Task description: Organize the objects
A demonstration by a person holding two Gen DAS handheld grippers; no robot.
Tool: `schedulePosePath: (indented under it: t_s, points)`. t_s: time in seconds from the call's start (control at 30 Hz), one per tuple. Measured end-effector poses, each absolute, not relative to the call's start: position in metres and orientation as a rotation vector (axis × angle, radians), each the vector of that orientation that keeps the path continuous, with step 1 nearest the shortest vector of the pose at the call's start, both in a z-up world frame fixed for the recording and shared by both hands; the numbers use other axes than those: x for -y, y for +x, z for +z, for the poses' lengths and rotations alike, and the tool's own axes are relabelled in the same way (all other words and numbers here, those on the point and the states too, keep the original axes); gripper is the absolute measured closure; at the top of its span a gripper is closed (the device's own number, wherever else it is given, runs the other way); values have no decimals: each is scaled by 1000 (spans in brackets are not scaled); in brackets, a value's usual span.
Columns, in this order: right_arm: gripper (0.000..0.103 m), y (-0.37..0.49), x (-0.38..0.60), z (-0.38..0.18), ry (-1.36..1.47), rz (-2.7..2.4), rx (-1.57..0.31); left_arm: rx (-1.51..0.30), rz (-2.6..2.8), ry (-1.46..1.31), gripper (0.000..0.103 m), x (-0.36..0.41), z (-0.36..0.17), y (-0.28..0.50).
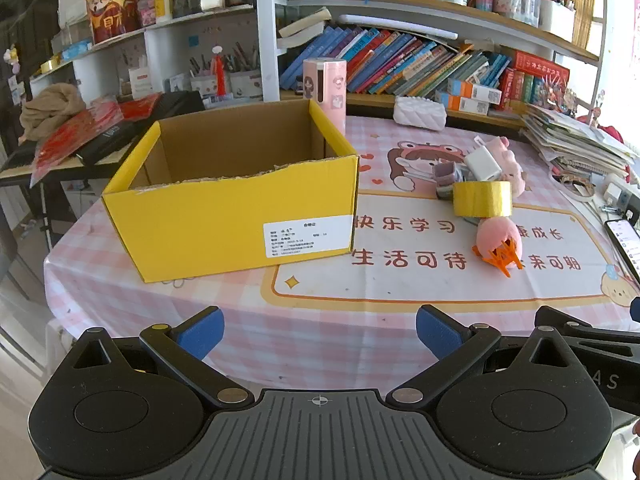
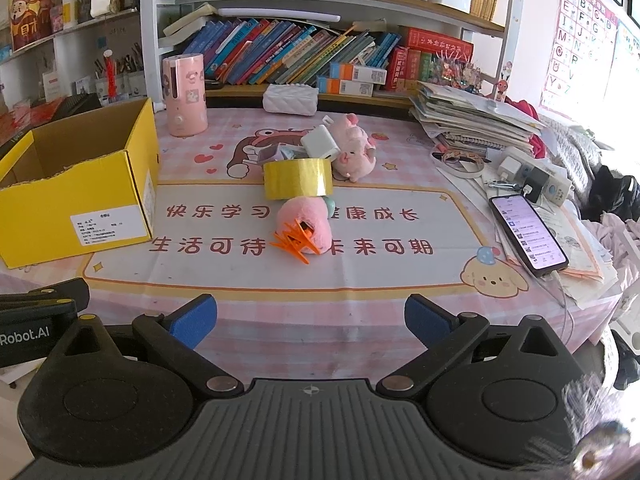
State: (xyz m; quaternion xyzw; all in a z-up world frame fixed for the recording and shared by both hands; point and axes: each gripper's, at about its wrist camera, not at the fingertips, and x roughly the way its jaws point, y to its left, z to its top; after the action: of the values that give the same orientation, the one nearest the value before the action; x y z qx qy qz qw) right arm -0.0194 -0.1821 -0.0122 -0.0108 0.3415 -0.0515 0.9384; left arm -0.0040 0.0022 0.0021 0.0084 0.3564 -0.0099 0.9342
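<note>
An open yellow cardboard box (image 1: 224, 216) (image 2: 60, 216) stands on the left of the pink table mat. To its right lies a pile: a gold tape roll (image 1: 482, 199) (image 2: 298, 178), a pink plush with an orange clip (image 1: 498, 258) (image 2: 296, 242) in front, a white charger cube (image 1: 483, 165) (image 2: 320, 143), a pink pig plush (image 1: 512, 160) (image 2: 354, 148) and a small grey item (image 1: 444, 172). My left gripper (image 1: 320, 330) is open and empty near the table's front edge. My right gripper (image 2: 312, 320) is open and empty beside it, facing the pile.
A pink cylinder (image 2: 185, 94) stands behind the box, a white quilted case (image 2: 290, 99) at the back. A lit phone (image 2: 528, 232), chargers and stacked papers (image 2: 472, 120) lie right. Bookshelves rise behind the table.
</note>
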Motion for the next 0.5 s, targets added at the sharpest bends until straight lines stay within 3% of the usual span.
schedulePosePath:
  t_s: [0.5]
  points:
    - [2,-20,183,-13,-22,-106,-698,-733,-25,17,0,-2,2,-5]
